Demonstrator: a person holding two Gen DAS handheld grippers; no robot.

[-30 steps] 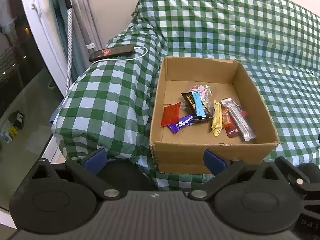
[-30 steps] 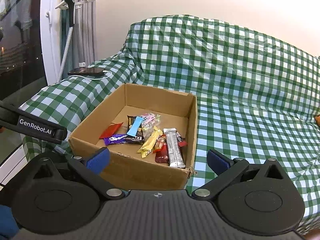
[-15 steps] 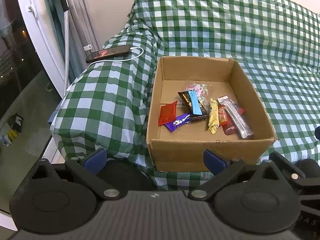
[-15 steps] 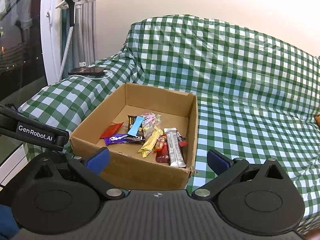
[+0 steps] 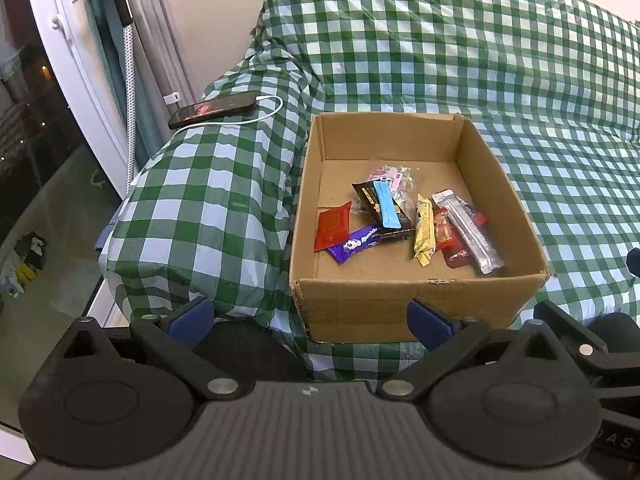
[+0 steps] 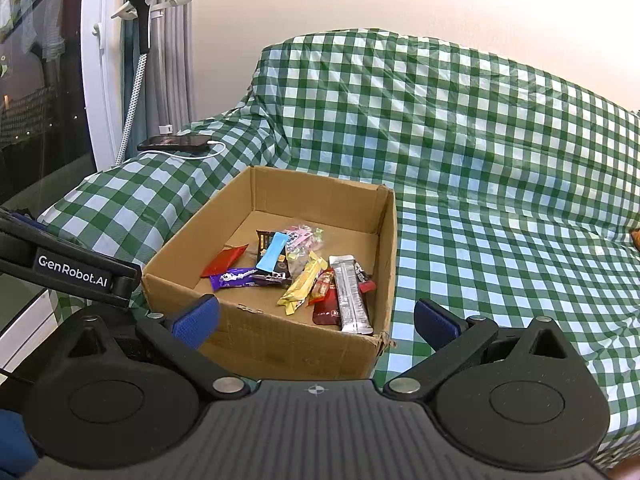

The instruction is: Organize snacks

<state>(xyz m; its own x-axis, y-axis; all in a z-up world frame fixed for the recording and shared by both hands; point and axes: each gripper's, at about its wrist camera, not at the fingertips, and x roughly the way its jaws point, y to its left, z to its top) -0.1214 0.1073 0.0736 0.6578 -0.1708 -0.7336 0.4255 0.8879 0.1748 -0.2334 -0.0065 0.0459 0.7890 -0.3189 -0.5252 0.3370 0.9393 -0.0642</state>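
Cardboard walls of an open box (image 5: 412,312) stand on a sofa (image 5: 460,48) draped in a green-and-white checked cover, hard against the covered armrest (image 5: 200,200) on its left side. Inside, the snacks lie in a loose cluster on the box floor: a red packet (image 5: 333,225) nearest the left wall, a purple bar (image 5: 354,243) just beside it toward the near wall, a dark bar with a light blue stick (image 5: 387,205) lying across it, a clear bag of pastel sweets (image 5: 394,174) behind them, a yellow bar (image 5: 424,229) in the middle, and a silver stick (image 5: 468,231) lying over red wrappers close to the right wall. On top of the armrest rests a dark phone (image 5: 212,109) with a white cable (image 5: 256,116) plugged into it. Both tools hang in front of the near wall of the box, gripping nothing: the left gripper (image 5: 310,320) has its blue-padded jaws spread wide, and the right gripper (image 6: 316,322) likewise has its jaws spread wide, with the box's near right corner between them. From the right wrist view the left tool's black arm crosses the left edge, beside the box's left corner.
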